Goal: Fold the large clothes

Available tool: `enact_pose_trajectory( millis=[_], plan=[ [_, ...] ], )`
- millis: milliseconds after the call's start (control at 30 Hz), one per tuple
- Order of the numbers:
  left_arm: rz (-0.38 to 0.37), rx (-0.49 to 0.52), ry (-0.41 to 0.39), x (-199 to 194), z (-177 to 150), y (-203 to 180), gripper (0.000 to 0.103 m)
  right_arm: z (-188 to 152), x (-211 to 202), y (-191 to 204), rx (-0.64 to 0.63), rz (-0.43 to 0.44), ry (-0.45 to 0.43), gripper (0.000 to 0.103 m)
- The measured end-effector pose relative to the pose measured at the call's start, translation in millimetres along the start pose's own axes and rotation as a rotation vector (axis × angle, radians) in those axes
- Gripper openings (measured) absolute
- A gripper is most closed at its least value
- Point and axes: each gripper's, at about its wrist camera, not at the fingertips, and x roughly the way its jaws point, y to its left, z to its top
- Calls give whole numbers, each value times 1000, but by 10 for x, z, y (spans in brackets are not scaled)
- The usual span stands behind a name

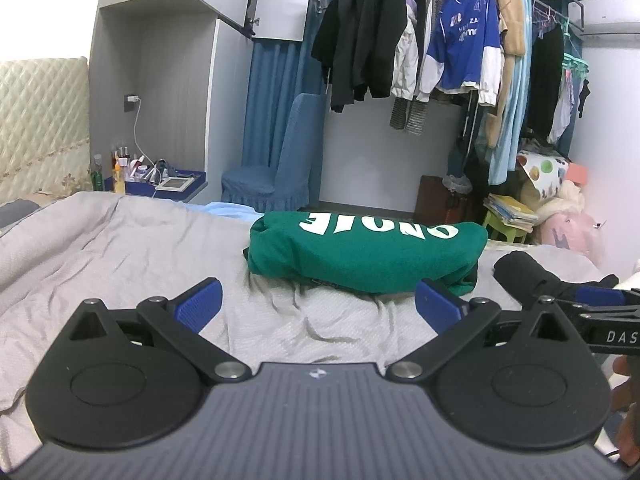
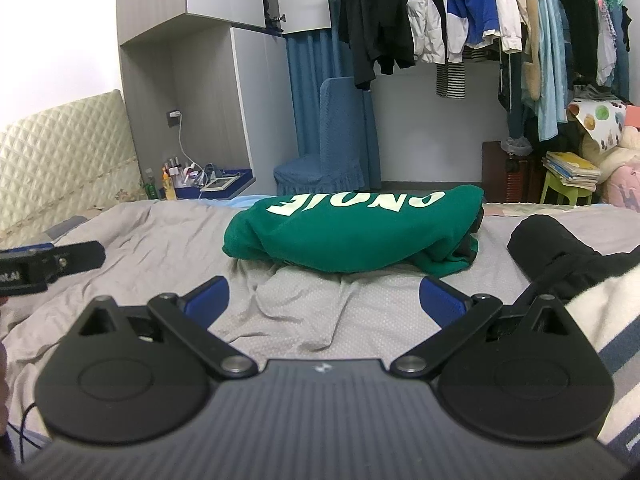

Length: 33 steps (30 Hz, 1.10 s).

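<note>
Item 1. Green sweatshirt (image 1: 366, 250): lies on the bed (image 1: 120, 240), ahead of both grippers, toward the far edge. Thick knit, soft, matte; white block lettering across the top, read upside down. Shape a compact rounded bundle, edges tucked under, a dark lining or second layer showing at the right end. Judged folded, or nearly so; the outline is lumpy, so a final squaring-up may remain.

Item 2. Black garment (image 2: 560, 252): near the green bundle's right side, apart from it. Dark, soft, rolled or bunched, with a drawcord. Judged not yet folded; likely the next piece.

Item 3. Striped pale cloth (image 2: 600, 340): at the right edge, beside the right gripper; extent hidden.

Item 4. Bedsheet: grey, thin, heavily creased.

Item 5. Left gripper (image 1: 318, 306): blue-padded fingers spread wide, holding nothing, poised over the sheet short of the sweatshirt.

Item 6. Right gripper (image 2: 324, 300): fingers likewise spread, empty, just beside the left one.
</note>
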Motion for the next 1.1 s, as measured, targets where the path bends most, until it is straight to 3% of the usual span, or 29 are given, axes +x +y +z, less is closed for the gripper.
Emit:
enact_pose_trajectory(
  millis=[1100],
  plan=[
    [28,8,-22,-56,-23,12,103,-20,3,39,-11,0,3,103]
  ],
)
